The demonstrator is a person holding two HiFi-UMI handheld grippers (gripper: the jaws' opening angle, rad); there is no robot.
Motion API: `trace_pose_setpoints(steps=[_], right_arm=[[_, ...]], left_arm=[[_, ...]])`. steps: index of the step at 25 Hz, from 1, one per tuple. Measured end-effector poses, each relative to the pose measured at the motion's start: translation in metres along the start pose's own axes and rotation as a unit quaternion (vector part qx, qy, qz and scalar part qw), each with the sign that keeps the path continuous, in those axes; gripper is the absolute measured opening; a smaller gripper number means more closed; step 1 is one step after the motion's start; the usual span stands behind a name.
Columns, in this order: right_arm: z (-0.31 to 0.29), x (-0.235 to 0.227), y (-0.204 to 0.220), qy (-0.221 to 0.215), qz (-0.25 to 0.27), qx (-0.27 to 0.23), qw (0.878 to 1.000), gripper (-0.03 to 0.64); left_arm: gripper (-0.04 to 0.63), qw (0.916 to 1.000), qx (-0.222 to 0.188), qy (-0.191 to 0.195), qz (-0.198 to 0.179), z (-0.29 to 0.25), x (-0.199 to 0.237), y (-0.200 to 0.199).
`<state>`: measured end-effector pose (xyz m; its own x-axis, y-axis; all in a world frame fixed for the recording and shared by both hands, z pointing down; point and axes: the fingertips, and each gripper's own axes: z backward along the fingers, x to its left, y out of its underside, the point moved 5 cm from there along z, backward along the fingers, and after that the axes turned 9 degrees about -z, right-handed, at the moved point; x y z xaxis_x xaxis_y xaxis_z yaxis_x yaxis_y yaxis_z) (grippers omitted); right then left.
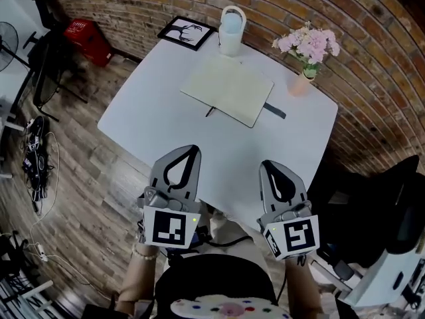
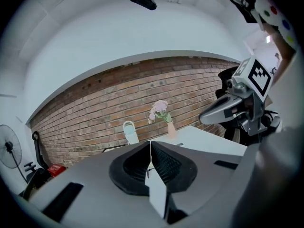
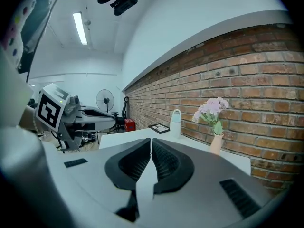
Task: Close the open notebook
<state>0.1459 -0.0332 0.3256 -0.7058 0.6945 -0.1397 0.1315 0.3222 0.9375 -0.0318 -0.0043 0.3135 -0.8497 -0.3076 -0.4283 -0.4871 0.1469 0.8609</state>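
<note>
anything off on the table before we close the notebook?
Nothing spilled or damaged. The open notebook lies skewed to the table edges, and the picture frame lies flat at the far corner rather than standing. Vase upright.

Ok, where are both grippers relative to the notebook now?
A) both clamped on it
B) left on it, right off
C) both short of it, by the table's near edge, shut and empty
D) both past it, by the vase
C: the head view shows the left gripper and right gripper by the table's near edge, apart from the notebook; each gripper view shows jaws together, nothing between.
</note>
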Motion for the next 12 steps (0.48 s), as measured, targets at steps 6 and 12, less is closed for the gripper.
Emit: trace_pose_setpoints(steps=[6, 12], right_arm=[[-0.021, -0.009, 0.003, 0.025, -0.008, 0.012, 1.000, 0.037], [-0.041, -0.018, 0.004, 0.052, -0.024, 0.014, 0.998, 0.037]], left_arm=[[0.028, 0.9990, 0.008, 0.039, -0.023, -0.036, 0.007, 0.016], [0.108, 0.9941, 0.032, 0.082, -0.063, -0.068, 0.008, 0.037]])
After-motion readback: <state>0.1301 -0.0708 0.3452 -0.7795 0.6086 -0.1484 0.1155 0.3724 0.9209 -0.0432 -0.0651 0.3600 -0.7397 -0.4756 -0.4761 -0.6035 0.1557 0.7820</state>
